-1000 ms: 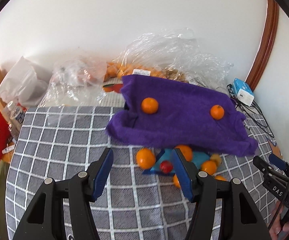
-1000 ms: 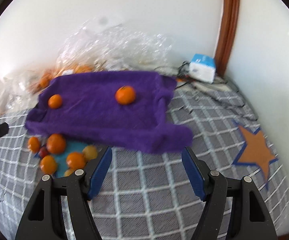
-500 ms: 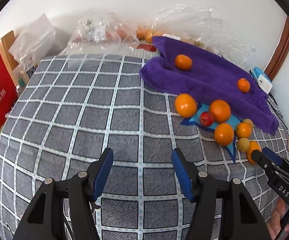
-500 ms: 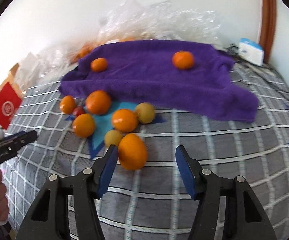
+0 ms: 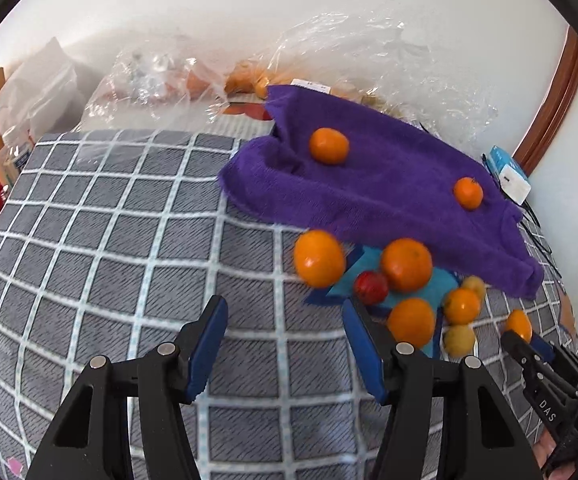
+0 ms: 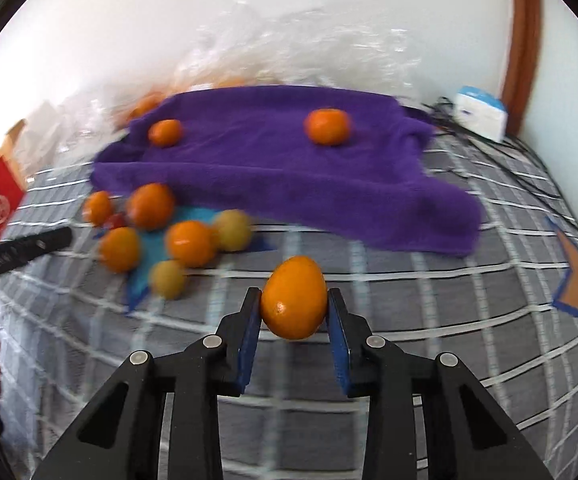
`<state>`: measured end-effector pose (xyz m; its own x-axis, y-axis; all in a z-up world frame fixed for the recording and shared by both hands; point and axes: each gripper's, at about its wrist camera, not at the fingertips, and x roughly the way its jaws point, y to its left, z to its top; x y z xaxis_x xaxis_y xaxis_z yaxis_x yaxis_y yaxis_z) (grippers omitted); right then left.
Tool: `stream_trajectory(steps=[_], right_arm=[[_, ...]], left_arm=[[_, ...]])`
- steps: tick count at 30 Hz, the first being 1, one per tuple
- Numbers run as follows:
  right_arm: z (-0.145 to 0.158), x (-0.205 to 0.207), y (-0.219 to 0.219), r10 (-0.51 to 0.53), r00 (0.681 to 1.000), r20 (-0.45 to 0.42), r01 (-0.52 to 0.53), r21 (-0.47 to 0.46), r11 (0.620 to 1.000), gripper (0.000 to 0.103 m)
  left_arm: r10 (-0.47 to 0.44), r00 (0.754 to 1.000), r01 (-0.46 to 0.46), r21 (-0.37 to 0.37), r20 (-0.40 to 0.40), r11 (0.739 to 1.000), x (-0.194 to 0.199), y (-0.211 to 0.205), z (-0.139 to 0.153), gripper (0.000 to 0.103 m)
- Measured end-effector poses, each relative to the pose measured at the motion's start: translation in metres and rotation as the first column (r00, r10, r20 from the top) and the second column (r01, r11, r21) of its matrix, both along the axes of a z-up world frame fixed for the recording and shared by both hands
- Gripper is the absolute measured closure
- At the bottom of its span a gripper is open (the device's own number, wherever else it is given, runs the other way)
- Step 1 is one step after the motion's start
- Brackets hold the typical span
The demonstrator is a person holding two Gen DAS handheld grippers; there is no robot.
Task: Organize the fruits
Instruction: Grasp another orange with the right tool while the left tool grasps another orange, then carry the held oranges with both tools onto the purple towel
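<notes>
The orange (image 6: pixel 293 298) at lower centre is light, smooth, slightly soft; my right tool (image 6: pixel 293 316) has just closed across its middle, while my left tool (image 5: pixel 285 344) hangs half open, empty.

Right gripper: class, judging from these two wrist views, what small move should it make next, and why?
Probably lift. The right gripper has just been closing, and its pads now press both sides of the orange on the checked cloth. A short rise would clear it for carrying toward the purple towel.
</notes>
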<state>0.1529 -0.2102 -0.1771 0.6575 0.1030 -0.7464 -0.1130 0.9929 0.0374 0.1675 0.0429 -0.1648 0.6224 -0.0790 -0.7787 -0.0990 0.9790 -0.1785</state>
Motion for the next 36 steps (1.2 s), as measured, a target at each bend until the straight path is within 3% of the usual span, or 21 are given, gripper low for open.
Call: stream_trajectory(steps=[6,12,16,21,29,36], right_arm=[[-0.008,0.005,-0.014,-0.014,1.000,0.000,0.014,0.047,0.999,0.071],[-0.010,0.007,-0.012,-0.011,1.000,-0.006,0.011,0.041,0.999,0.070],[-0.010,0.008,-0.013,0.005,1.000,-0.008,-0.005,0.060,0.998,0.062],[-0.011,0.008,-0.008,0.008,1.000,-0.002,-0.008,0.029,1.000,0.061],[-0.011,0.007,-0.014,0.006,1.000,0.000,-0.006,0.066,0.998,0.061],[-0.009,0.007,-0.016,-0.024,1.000,0.002,0.023,0.072,0.997,0.070]], left_arm=[[0.007,1.000,-0.008,-0.041,-0.005,0.999,0.024,-0.006,-0.007,0.051],[-0.001,1.000,0.003,-0.091,0.018,0.996,0.034,-0.006,-0.016,0.071],[-0.011,1.000,0.012,-0.078,0.011,0.997,0.031,-0.006,-0.012,0.071],[-0.033,0.999,0.033,0.009,-0.010,0.999,0.014,-0.003,-0.009,0.071],[0.009,0.998,-0.003,-0.110,0.057,0.994,-0.001,0.015,-0.018,0.070],[-0.011,0.998,0.014,-0.036,0.066,0.999,-0.001,0.002,-0.016,0.072]])
